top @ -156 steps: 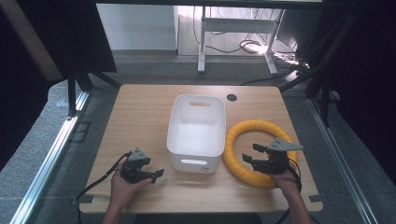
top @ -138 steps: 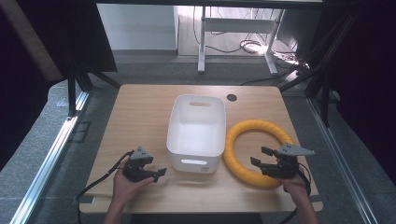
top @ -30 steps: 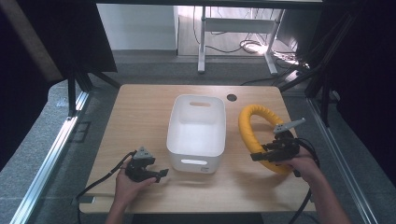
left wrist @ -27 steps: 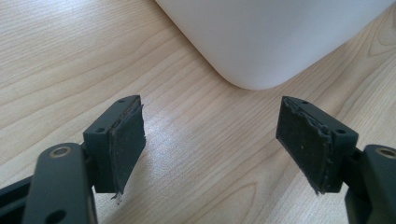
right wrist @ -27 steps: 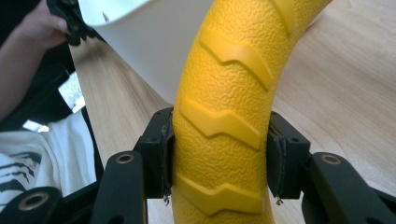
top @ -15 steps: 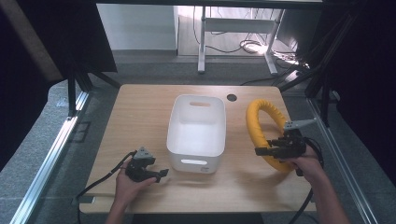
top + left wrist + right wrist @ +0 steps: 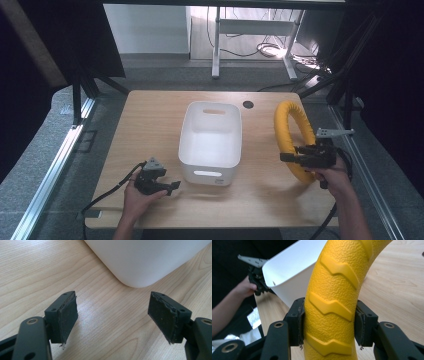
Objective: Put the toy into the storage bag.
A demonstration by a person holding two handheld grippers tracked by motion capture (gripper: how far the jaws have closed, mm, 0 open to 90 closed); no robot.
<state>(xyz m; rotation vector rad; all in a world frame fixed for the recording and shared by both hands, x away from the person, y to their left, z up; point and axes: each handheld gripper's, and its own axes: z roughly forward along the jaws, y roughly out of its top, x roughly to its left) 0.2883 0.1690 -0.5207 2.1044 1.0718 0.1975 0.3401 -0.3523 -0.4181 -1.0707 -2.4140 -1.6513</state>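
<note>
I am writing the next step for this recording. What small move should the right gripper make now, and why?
Probably carry the yellow ring sideways toward the white bin, keeping it lifted. The right gripper is shut on the ring, which stands tilted up on edge beside the bin, not over it. The bin looks empty, and the left gripper rests open near the bin's corner, out of the way.

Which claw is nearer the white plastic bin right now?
Left. The left claw sits open beside the white plastic bin at its near left corner; the right claw, shut on the yellow textured foam ring, stands farther off.
</note>
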